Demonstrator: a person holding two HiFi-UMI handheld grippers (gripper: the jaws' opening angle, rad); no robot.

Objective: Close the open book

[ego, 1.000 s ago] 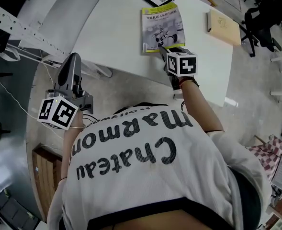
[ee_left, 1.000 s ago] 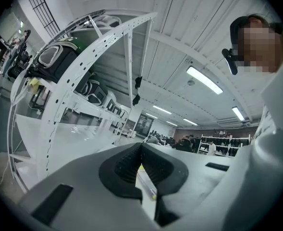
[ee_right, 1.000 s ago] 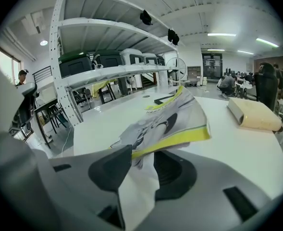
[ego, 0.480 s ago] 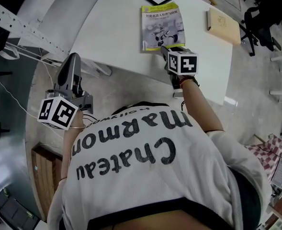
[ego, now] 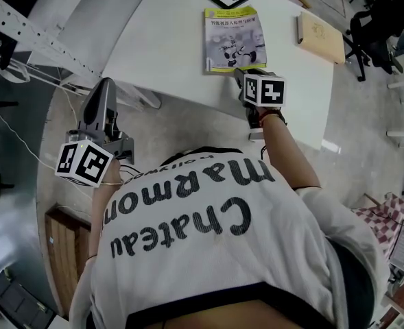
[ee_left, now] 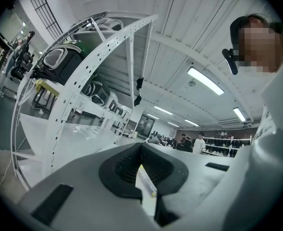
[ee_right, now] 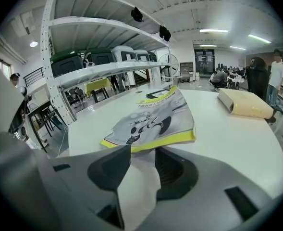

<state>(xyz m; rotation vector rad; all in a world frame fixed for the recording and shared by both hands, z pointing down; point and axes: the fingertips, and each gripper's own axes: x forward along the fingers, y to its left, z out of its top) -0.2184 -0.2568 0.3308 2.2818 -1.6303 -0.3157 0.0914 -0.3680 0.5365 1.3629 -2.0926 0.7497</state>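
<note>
Book (ego: 234, 38) lies flat on the tabletop (ego: 167, 53) with its cover up and looks already shut, long axis running straight away from the person. The right gripper (ego: 241, 72) sits at the book's near short edge and points along that axis; its jaws have just been opening and stand moderately wide, the yellow edge just beyond the tips, nothing pinched between them. The left gripper (ego: 103, 82) is well apart from the book, off the tabletop's near-left edge, jaws only narrowly apart and empty, so any further move on the book is likely the right one's.
</note>
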